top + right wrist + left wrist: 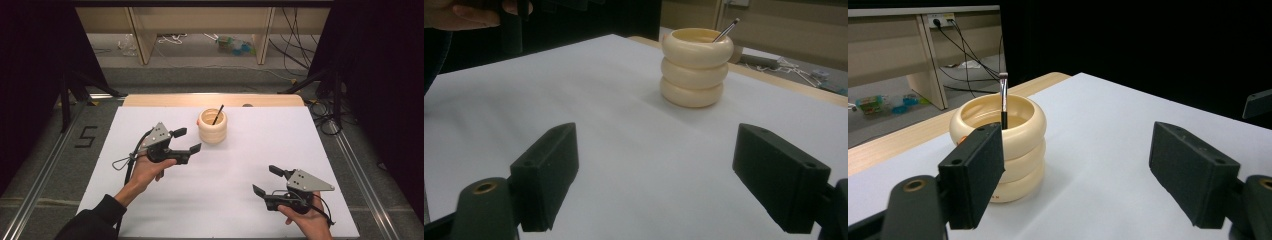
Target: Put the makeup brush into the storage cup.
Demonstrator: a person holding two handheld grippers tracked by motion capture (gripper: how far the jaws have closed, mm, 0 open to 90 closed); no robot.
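— Reporting from the left: what is your left gripper [186, 140] doing?

— I hold it in my left hand [148, 170] over the left half of the white table [225, 200], jaws spread wide with nothing between them. In the left gripper view its own jaws frame bare table, and its left jaw overlaps the cream holder [1000, 150] in that picture. I cannot tell whether they touch.

— Where is the holder?

— Far centre of the table, just right of my left gripper. It is a cup [212, 126] shaped like three stacked rings, standing upright. A thin dark brush [217, 114] leans inside it, its metal-banded tip [1003, 92] above the rim.

— And the right side?

— My right gripper [267, 181] sits at the near right, held in my right hand [311, 220], well apart from the cup. Its jaws are also spread wide and hold nothing. In the right gripper view they frame bare table, with the cup [696, 67] beyond them.
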